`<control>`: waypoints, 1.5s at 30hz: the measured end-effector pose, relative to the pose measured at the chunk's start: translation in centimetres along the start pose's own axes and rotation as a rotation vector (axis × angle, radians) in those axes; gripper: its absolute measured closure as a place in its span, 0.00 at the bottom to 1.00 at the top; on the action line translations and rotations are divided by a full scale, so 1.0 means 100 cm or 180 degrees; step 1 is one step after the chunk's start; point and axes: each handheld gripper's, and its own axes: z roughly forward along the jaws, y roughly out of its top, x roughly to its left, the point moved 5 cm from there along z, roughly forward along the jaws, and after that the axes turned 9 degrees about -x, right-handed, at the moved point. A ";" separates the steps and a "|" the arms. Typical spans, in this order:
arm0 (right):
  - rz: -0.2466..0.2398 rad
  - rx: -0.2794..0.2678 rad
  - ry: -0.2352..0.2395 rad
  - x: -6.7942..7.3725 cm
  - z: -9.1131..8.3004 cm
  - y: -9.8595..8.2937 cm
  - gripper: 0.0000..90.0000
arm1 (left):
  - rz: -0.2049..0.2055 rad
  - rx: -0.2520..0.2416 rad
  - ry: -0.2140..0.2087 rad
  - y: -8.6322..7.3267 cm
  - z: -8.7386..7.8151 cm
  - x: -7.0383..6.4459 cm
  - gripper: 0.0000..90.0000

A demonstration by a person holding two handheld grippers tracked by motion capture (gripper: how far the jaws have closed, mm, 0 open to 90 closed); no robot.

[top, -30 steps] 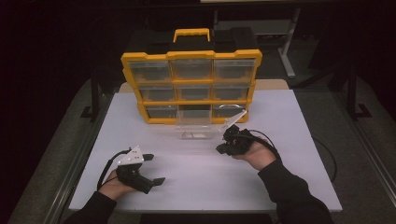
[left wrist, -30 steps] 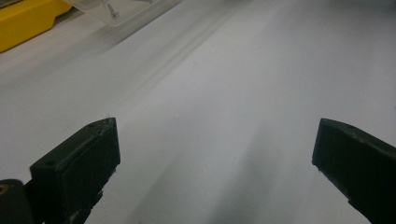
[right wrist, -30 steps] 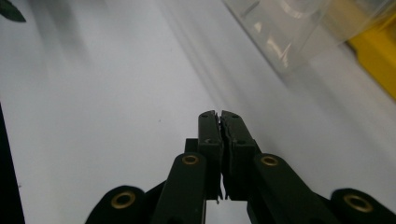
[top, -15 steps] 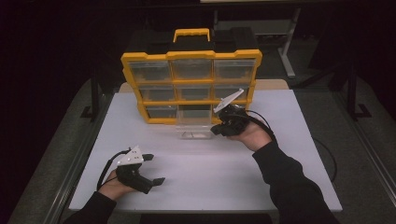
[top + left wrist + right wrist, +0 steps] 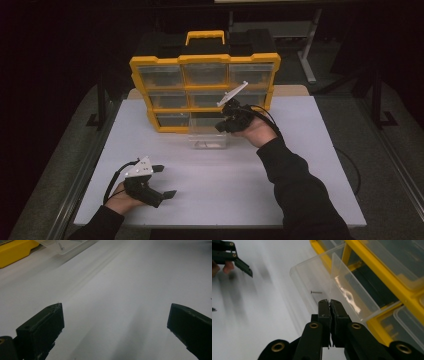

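My right gripper [image 5: 223, 121] has come forward over the last second, from the open surface [image 5: 240, 185] up to the right side of the clear drawer [image 5: 207, 136] that stands pulled out in front of the yellow organizer [image 5: 205, 90]. In the right gripper view its jaws are pressed together, and their tips sit right at the drawer's near wall [image 5: 342, 293]; I cannot tell whether they pinch the thin plastic or only touch it. I take this as the start of handling the drawer, either pushing it home into its empty bay in the bottom row or steadying it to reach inside.

My left gripper [image 5: 161, 181] has not moved in that time. It rests low on the surface at the near left, jaws spread wide with nothing between them, well apart from the drawer.

Counting what I have: one organizer with one yellow carry handle [image 5: 205, 37] on top, and nine drawer bays in three rows of three. Eight bays hold their drawers; the ninth, bottom middle, is open, and its drawer is the one out on the surface, touching or just in front of the organizer's lower edge. Inside that drawer I count one small screw [image 5: 316, 292] in the right gripper view; the left gripper view hints at more small hardware, too blurred to count. Two grippers, one drawer out.
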 end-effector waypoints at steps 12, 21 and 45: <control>0.0037 0.0135 0.0052 -0.008 0.039 0.007 0.95 | 0.0004 -0.0003 -0.0002 0.000 -0.001 0.000 0.00; 0.0076 0.0144 0.0064 -0.009 0.041 0.006 0.85 | 0.0004 -0.0009 -0.0002 0.000 -0.001 0.000 0.00; 0.0186 -0.0143 -0.0180 0.000 -0.011 -0.022 0.40 | 0.0005 0.0003 0.0000 0.000 0.000 -0.001 0.00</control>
